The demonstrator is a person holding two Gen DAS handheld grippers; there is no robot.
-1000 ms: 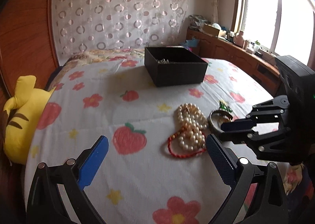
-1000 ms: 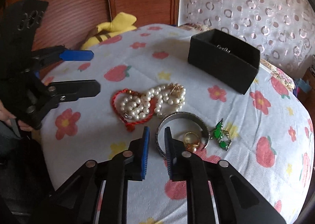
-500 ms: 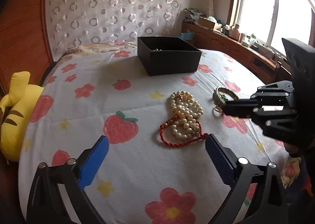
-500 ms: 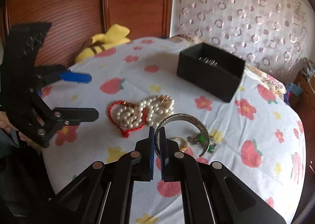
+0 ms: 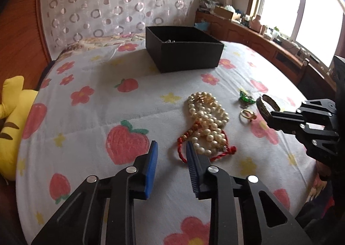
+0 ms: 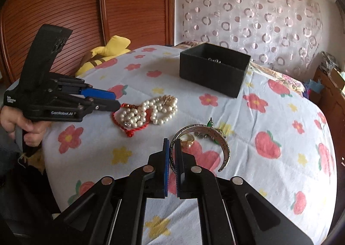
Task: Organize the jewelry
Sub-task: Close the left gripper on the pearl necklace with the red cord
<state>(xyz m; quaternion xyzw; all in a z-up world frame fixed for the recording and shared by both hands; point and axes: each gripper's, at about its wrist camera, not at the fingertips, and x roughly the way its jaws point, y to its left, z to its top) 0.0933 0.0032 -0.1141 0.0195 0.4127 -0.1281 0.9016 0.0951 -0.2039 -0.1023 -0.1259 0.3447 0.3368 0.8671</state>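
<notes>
My right gripper is shut on the rim of a silver bangle and holds it just above the bed. In the left wrist view that bangle hangs at the right. Below it lie a gold ring and a green pendant. My left gripper is low over the sheet with its jaws closing. The left end of a red cord bracelet lies between the tips, beside the right finger, with no pad pressing on it. A pearl necklace is piled on the cord.
An open black box with something small and silver inside stands farther back on the flowered bedsheet. A yellow plush toy lies at the bed's left edge against the wooden headboard. A windowsill cabinet runs along the right.
The left jaws have narrowed from wide apart and moved in on the red cord's end. The right gripper has closed on the bangle and lifted it off the sheet.
</notes>
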